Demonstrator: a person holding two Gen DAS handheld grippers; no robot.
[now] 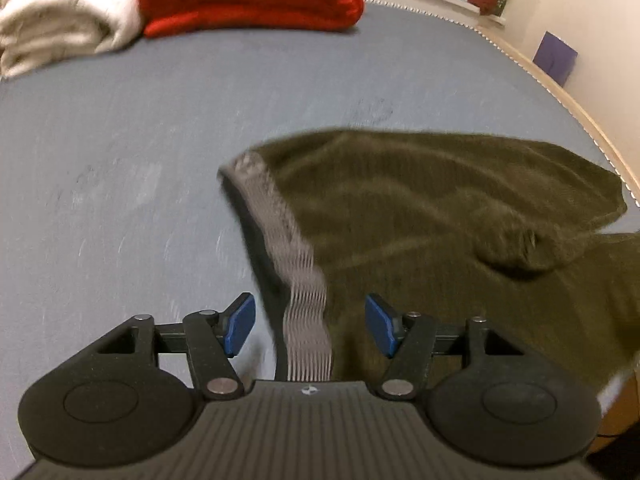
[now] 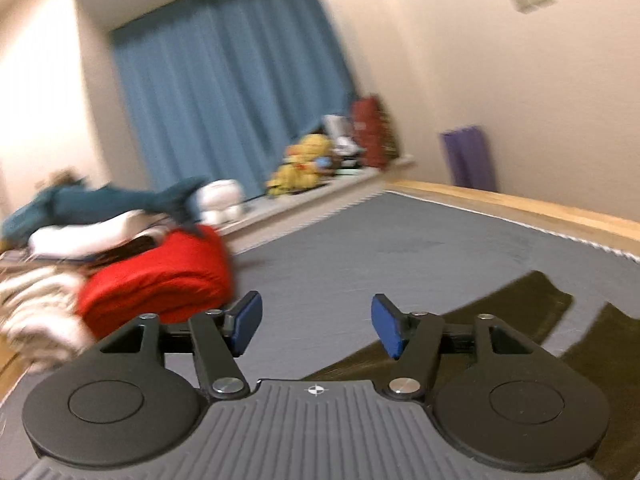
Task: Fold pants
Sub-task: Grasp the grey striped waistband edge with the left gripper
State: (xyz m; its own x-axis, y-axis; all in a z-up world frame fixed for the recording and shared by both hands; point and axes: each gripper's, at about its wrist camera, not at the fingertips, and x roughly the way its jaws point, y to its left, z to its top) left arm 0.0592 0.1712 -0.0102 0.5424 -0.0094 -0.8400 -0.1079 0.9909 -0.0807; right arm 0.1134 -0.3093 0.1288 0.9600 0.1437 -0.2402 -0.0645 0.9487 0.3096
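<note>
We see the olive pants [image 1: 420, 216] lying spread on the grey mattress [image 1: 140, 140], reaching from the centre of the left wrist view out to 3 o'clock, with their grey ribbed waistband [image 1: 280, 232] running down toward 6 o'clock. The left gripper [image 1: 310, 324] hangs above that waistband with its jaws wide apart; the band shows in the gap, but the blue pads [image 1: 240, 326] do not press on it. In the right wrist view the pants [image 2: 520, 308] lie at 4 o'clock, low on the mattress [image 2: 400, 248]. The right gripper [image 2: 316, 328] points nearly level across the bed, jaws wide and holding nothing. A red folded blanket [image 2: 160, 276] sits at 9 o'clock, cream bedding [image 1: 60, 12] just beside it, and blue curtains [image 2: 224, 92] hang at 11 o'clock.
</note>
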